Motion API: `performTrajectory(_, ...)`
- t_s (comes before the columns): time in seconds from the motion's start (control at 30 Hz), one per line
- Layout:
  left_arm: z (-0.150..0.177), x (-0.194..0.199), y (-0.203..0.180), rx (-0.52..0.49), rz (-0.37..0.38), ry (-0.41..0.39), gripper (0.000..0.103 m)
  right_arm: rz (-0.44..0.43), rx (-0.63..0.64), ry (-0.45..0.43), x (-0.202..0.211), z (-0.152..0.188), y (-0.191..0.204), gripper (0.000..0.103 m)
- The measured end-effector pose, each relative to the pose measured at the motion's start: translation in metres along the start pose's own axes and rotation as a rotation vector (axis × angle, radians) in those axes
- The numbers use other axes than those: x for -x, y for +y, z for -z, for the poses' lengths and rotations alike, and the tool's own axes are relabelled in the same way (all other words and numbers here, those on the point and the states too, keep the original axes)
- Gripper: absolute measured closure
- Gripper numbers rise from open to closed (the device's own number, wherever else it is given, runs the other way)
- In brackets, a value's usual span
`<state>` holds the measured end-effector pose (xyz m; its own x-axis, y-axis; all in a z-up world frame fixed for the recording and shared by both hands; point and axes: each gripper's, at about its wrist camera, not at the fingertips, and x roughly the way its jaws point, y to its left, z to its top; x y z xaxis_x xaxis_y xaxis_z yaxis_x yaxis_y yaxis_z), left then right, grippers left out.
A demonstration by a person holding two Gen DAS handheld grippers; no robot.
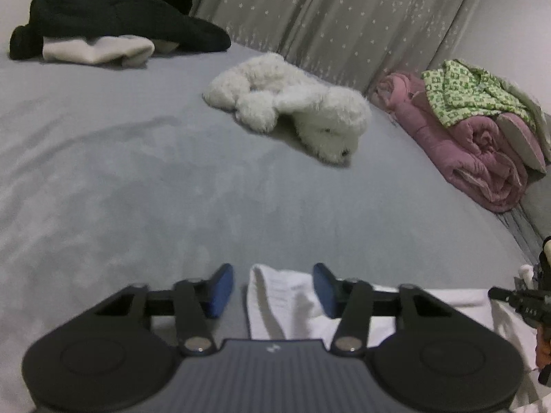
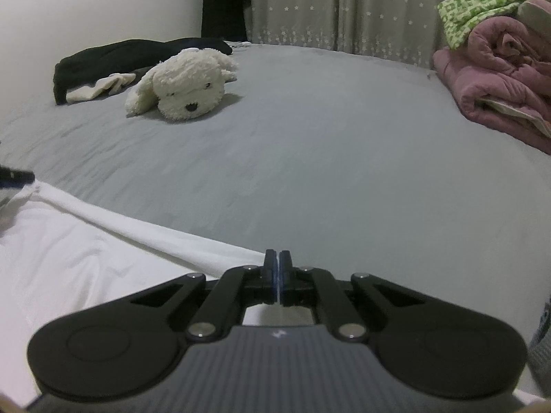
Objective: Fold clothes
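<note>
Grey bed (image 1: 137, 179) fills both views, ahead of each tool. Star-print curtain (image 1: 344, 17) behind it. Pink quilt (image 1: 482, 158) far right of both tools, with a green patterned garment (image 1: 465, 89) on top. Black garment (image 1: 120, 17) far ahead-left, a pale cloth (image 1: 96, 50) lying against it. White plush dog (image 1: 292, 106) is ahead of the left tool, ahead-left of the right one.

White garment (image 2: 69, 258), the task item, lies flat on the bed near edge, under and left of the right tool, under and right of the left tool.

Left tool (image 1: 272, 289): jaws spread part way, a raised fold of the white garment between them, touching the right blue pad; left pad stands clear of it, so no pinch. Right tool (image 2: 277, 268): jaws pressed together at the garment's hem; whether cloth is caught between them cannot be told.

Writing: small white logo mark on each tool body, unreadable. Tiny characters on the black device at the left view's right edge, too blurred.

View differences: only the right view shows the dog's face and black nose, and the garment's long hem. Only the left view shows the raised fold and the right tool's body at the frame edge.
</note>
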<state>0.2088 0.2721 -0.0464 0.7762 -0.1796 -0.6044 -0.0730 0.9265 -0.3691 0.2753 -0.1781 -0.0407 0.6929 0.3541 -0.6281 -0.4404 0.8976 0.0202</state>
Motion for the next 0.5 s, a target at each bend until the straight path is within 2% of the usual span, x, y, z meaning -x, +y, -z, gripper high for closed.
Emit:
performTrajectory(0.07, 0.003, -0.003, -0.001, -0.001, 0.012, -0.004, 0.097, 0.003, -0.003, 0.001, -0.001, -0.001, -0.002, 0.102)
performTrajectory(0.17, 0.007, 0.000, -0.006, -0.015, 0.008, -0.052, 0.098, 0.008, 0.000, -0.004, -0.003, -0.004, -0.003, 0.102)
performTrajectory(0.33, 0.010, 0.002, -0.007, -0.008, -0.045, -0.132, 0.098, 0.016, -0.031, -0.021, -0.007, -0.007, -0.008, 0.102)
performTrajectory(0.5, 0.013, -0.010, -0.010, -0.037, -0.102, -0.093, 0.096, 0.026, -0.024, 0.030, -0.025, 0.002, -0.006, 0.102)
